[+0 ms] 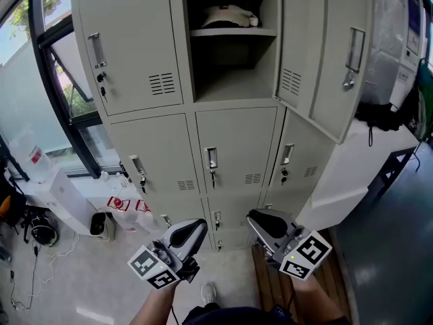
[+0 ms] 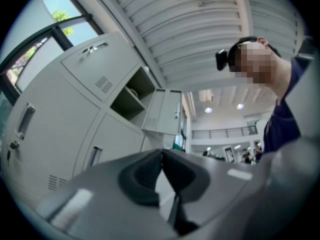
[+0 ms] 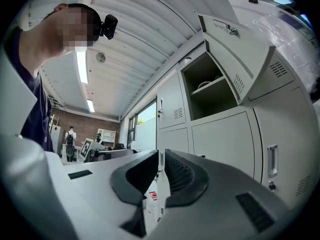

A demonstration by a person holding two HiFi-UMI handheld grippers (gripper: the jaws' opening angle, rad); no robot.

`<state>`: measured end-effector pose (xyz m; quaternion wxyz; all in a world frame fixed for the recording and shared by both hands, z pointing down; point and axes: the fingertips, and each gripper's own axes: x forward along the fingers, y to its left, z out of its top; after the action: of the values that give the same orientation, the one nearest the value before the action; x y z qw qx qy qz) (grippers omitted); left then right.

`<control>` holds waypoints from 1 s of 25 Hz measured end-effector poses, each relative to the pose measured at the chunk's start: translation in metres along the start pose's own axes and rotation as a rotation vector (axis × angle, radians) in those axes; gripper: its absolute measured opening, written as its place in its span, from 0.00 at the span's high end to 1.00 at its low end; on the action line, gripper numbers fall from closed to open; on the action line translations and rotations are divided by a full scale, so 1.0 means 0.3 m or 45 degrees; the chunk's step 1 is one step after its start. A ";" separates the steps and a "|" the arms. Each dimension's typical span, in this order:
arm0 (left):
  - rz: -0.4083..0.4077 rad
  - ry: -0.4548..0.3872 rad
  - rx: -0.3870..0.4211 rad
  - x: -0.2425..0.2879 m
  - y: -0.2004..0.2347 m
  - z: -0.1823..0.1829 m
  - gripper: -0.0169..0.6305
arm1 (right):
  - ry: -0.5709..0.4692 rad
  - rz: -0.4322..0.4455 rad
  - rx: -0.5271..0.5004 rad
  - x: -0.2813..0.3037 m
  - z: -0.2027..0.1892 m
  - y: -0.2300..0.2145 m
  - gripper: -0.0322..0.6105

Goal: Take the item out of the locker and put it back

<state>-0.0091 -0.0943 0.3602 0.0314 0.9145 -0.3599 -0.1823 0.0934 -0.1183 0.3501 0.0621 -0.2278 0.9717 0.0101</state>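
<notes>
Looking down from the head view, the grey locker (image 1: pixel 233 147) fills most of the picture. The top middle compartment, up at 12 o'clock, is open, with its door (image 1: pixel 325 53) swung out toward 1 o'clock. The item (image 1: pixel 229 15), a whitish rounded thing that I can't really identify, sits on the shelf (image 1: pixel 233 32) inside that compartment, and nothing is touching it. You can also spot it in the right gripper view (image 3: pixel 205 85), lying on the same shelf.

Both claws are low in the picture and well apart from the open compartment: the left claw (image 1: pixel 198 227) at about 7 o'clock and the right claw (image 1: pixel 255 217) at about 5 o'clock, tips pointing up at the lower doors. In the left gripper view the left claw (image 2: pixel 161 156) is pressed together with nothing in it. In its own view the right claw (image 3: pixel 160 160) is pretty much together too, just a thin slit showing, and empty.

A window (image 1: pixel 40 80) runs along the 9 o'clock side, with white boxes (image 1: pixel 64 198) on the floor below it. A shoe (image 1: pixel 208 292) pokes out at 6 o'clock.
</notes>
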 end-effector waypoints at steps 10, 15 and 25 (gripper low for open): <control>-0.059 0.046 0.066 0.052 0.335 0.082 0.96 | -0.058 -0.159 -0.170 0.304 0.107 -0.177 0.94; -0.091 0.049 0.097 0.054 0.452 0.128 0.96 | -0.098 -0.252 -0.373 0.420 0.257 -0.248 0.94; -0.148 0.034 0.095 0.058 0.568 0.150 0.96 | -0.123 -0.419 -0.808 0.582 0.649 -0.353 0.86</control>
<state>-0.1235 -0.2285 0.3450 -0.0084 0.9367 -0.3124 -0.1580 0.0080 -0.2810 0.1361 0.0350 -0.3883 0.8664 0.3119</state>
